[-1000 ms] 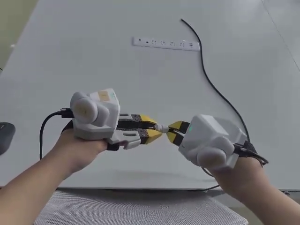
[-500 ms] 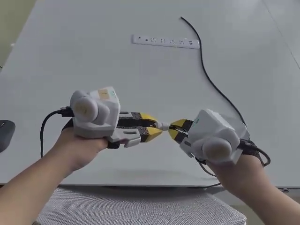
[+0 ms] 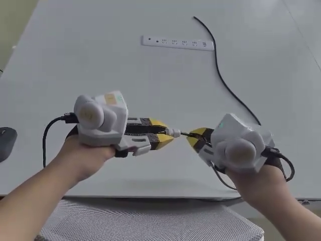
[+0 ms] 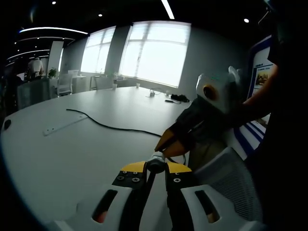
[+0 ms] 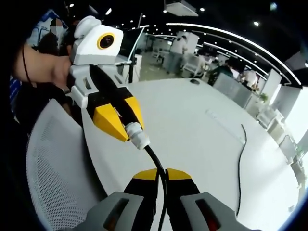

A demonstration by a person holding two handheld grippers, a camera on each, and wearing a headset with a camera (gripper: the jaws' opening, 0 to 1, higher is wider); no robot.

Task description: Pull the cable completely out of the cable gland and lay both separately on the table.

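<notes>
The cable gland (image 3: 172, 133) is a small white piece held in the air above the table (image 3: 100, 65), at the very tips of the left gripper (image 3: 163, 136). The jaws of this gripper are closed on it and cover its back part. A short black cable (image 3: 186, 134) comes out from its front end and goes straight to the right gripper (image 3: 196, 136), whose jaws are pressed together on it. How much of the cable is inside the gland cannot be seen, and its other end is hidden between the right jaws.

On the table, well apart, lies a white power strip (image 3: 177, 44). A long black cord (image 3: 225, 88) lies there too, and its near end goes behind the right gripper. A dark object (image 3: 5, 143) is cut off at the left edge, so I cannot tell what it is. A mesh chair (image 3: 150, 221) shows at the bottom.
</notes>
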